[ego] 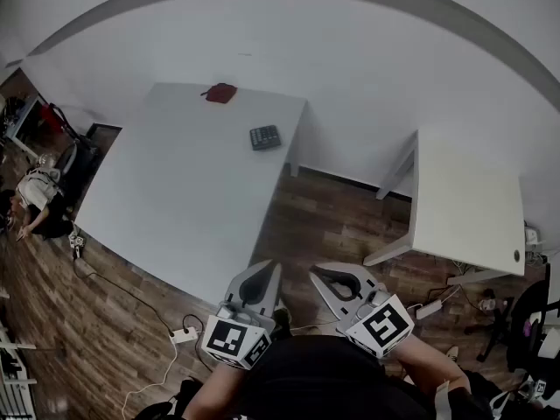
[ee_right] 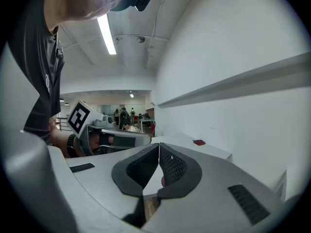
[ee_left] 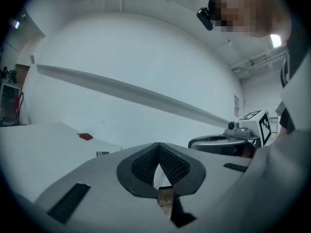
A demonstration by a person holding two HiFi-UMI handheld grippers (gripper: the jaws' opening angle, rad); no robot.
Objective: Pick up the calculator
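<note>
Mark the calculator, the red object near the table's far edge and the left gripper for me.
calculator (ego: 265,136), head view, middle of its keyed face.
red object (ego: 220,93), head view, its middle.
left gripper (ego: 268,268), head view, the tip where its closed jaws meet.

I see a large white counter (ego: 175,199) standing on a wood-plank floor (ego: 324,226), its far edge close to a white wall. Two things lie on it. The dark calculator (ego: 265,136) lies flat near the counter's far right corner, close to the right edge. A small red thing (ego: 220,93) lies left of the calculator and farther back, well apart from it; I cannot tell what it is. Right of the calculator, across a strip of floor, stands a second white counter (ego: 464,204). Well nearer to me than the calculator, past the counter's near edge, a white power strip (ego: 184,334) lies on the floor.
</note>
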